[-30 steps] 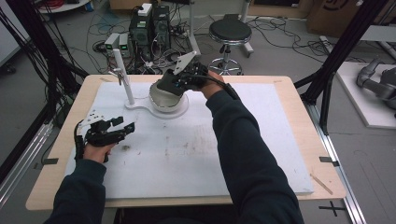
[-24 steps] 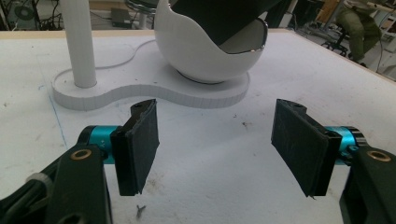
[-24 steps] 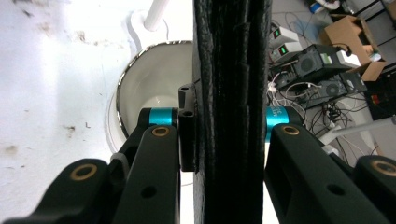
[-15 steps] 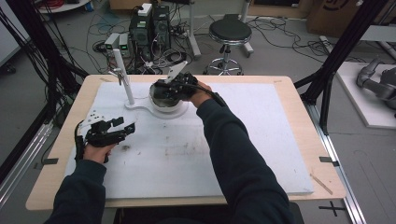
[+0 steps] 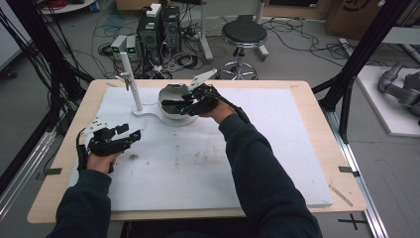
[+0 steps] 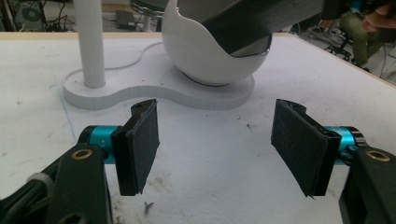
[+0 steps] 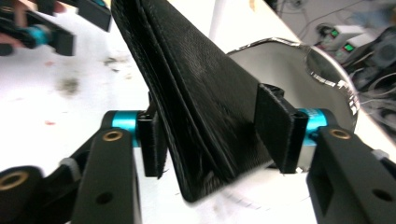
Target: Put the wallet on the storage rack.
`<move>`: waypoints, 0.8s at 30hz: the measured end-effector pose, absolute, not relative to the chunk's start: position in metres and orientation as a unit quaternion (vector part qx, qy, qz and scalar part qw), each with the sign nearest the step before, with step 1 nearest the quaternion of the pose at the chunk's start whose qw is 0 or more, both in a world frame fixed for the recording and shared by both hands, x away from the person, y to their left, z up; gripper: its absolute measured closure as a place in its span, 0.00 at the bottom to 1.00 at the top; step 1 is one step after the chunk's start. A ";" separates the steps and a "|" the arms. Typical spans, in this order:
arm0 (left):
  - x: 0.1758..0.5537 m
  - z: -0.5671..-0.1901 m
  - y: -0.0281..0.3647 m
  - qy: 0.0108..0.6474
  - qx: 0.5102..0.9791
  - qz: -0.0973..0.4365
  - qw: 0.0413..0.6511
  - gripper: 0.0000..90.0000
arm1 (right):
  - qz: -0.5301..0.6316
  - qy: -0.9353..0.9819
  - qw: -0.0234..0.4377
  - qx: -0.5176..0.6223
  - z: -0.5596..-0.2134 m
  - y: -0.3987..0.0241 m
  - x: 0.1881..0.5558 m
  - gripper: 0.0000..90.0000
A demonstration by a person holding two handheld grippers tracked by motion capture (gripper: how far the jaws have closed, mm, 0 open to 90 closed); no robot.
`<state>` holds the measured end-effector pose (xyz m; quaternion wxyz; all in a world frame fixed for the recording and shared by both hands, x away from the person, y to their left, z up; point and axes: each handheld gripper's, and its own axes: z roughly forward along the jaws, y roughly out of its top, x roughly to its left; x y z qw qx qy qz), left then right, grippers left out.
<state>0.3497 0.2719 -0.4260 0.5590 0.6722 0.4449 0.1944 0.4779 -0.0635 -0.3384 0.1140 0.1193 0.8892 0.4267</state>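
A black wallet [image 7: 201, 98] is seen between the jaws of the right gripper [image 7: 212, 135], its lower end inside the white bowl [image 5: 171, 101]. These jaws have just been opening: the left pad appears to lie against the wallet, while a gap is seen on the other side, so the wallet is taken as released, though the blur leaves this uncertain. In the high view the right gripper [image 5: 190, 101] is held over the bowl at the far side of the table [image 5: 297, 148]. The bowl is seated on a flat white base [image 6: 159, 91] from which 1 white post [image 6: 91, 42] rises, just beside the bowl. In the left gripper view the wallet [image 6: 252, 23] is seen leaning over the bowl's rim. The left gripper [image 5: 114, 139] is held above the white mat [image 5: 208, 168], well apart from the bowl, with its 2 jaws parted and nothing between them.
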 end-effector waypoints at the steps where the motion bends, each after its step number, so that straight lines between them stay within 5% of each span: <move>1: 0.350 -0.426 0.273 0.445 0.671 0.195 0.559 0.36 | 0.426 0.889 0.106 0.127 -0.338 -0.065 0.477 0.50; 11: 0.348 -0.426 0.282 0.456 0.664 0.204 0.556 0.36 | 0.428 0.889 0.090 0.133 -0.341 -0.068 0.478 0.51; 18: 0.348 -0.426 0.281 0.455 0.668 0.206 0.552 0.37 | 0.408 0.899 0.123 0.098 -0.341 -0.064 0.475 0.56; 24: 0.349 -0.426 0.281 0.455 0.668 0.205 0.551 0.37 | 0.418 0.893 0.117 0.118 -0.346 -0.063 0.468 0.45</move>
